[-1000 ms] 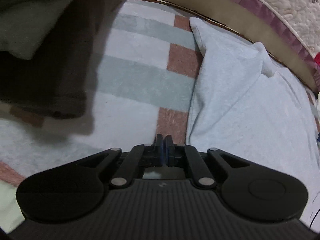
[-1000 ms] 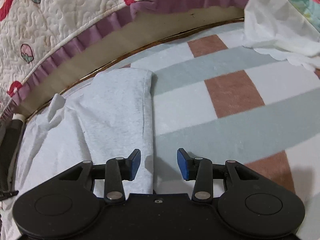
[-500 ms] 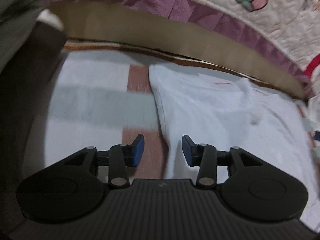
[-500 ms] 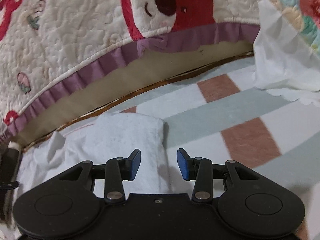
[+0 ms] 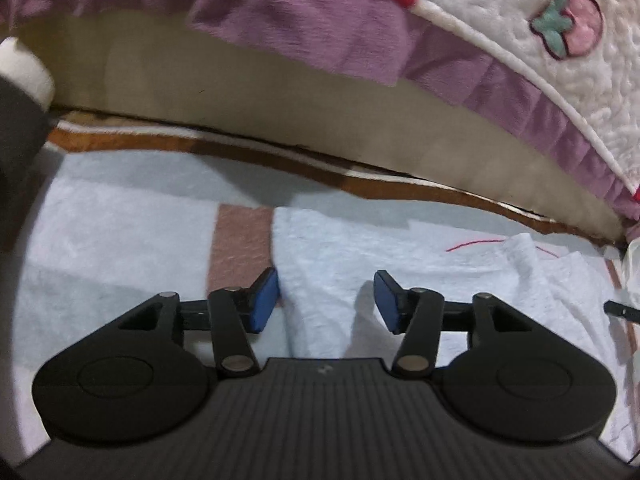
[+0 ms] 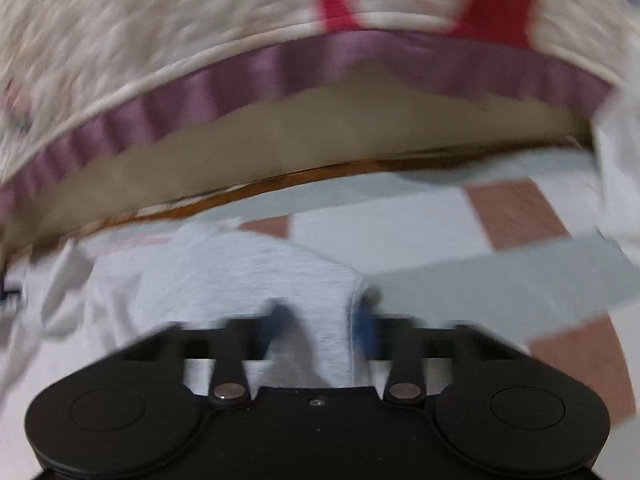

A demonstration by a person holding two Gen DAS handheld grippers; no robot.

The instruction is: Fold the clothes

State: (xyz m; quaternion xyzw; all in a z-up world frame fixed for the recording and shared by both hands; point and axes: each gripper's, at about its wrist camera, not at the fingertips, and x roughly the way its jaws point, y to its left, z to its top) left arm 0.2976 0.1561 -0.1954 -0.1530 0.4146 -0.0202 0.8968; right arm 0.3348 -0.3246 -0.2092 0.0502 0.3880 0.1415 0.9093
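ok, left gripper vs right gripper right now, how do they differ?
Left gripper is sharply imaged; right gripper is motion-blurred. The left straddles the garment's left edge, one finger over the striped blanket; the right straddles its right folded edge. Both are open, low over the pale garment.

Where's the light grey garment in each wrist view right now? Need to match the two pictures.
Left wrist: light grey garment lies lower centre to right, between the open jaws.
Right wrist: it lies lower left to centre, folded edge between the blurred jaws.
Shared landmark: purple quilt frill across the top.
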